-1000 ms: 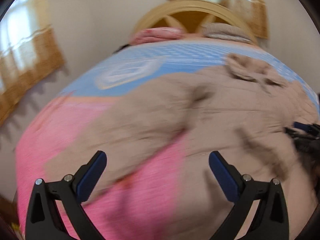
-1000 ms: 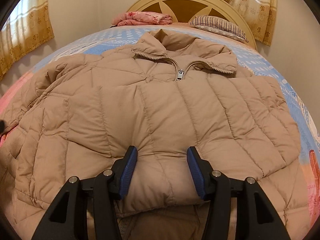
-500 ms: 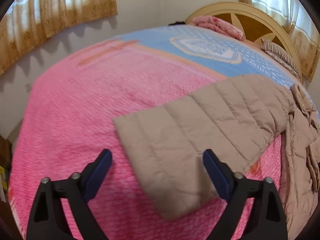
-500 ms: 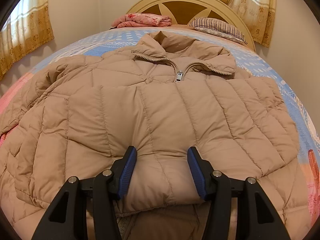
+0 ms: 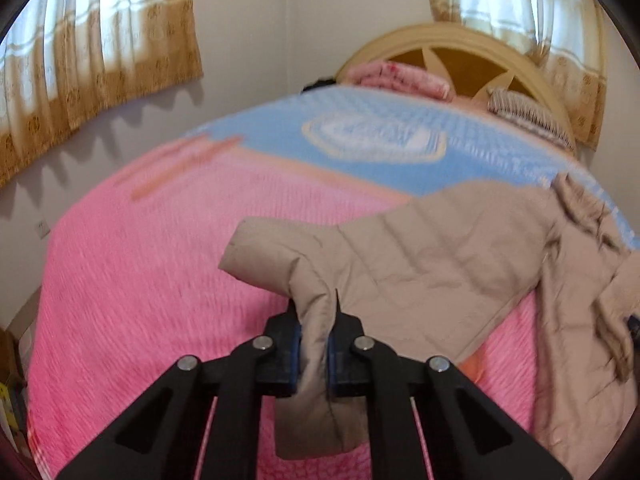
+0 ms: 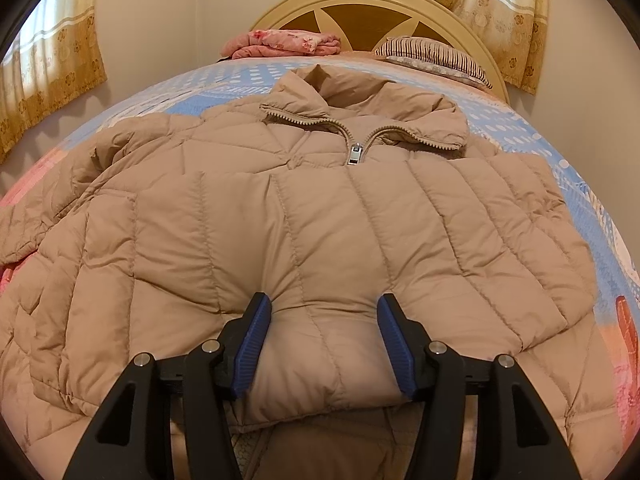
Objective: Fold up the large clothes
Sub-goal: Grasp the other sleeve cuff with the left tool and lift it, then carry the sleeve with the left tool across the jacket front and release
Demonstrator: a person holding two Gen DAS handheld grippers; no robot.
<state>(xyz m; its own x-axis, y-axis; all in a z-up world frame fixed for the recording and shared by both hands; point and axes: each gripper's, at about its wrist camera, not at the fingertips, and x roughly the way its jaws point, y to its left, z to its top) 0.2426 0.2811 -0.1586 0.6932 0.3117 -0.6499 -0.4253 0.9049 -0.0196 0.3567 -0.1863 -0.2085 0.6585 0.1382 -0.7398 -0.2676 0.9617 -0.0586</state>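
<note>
Lying front-up across my bed, the beige quilted puffer jacket [image 6: 320, 220] has its collar toward the far headboard [image 6: 372, 0] and its zipper pull [image 6: 354, 155] just below the collar. Its sleeve [image 5: 400, 252] stretches out left over the pink part of the bedspread [image 5: 140, 280]. My left gripper [image 5: 314, 346] has just closed, and its jaws pinch the sleeve's cuff end. My right gripper [image 6: 324, 344] straddles the thick near hem fold, blue pads [image 6: 252, 336] against the padding on either side. A folded pink blanket [image 6: 280, 42] and striped pillow [image 6: 432, 56] sit by the headboard.
</note>
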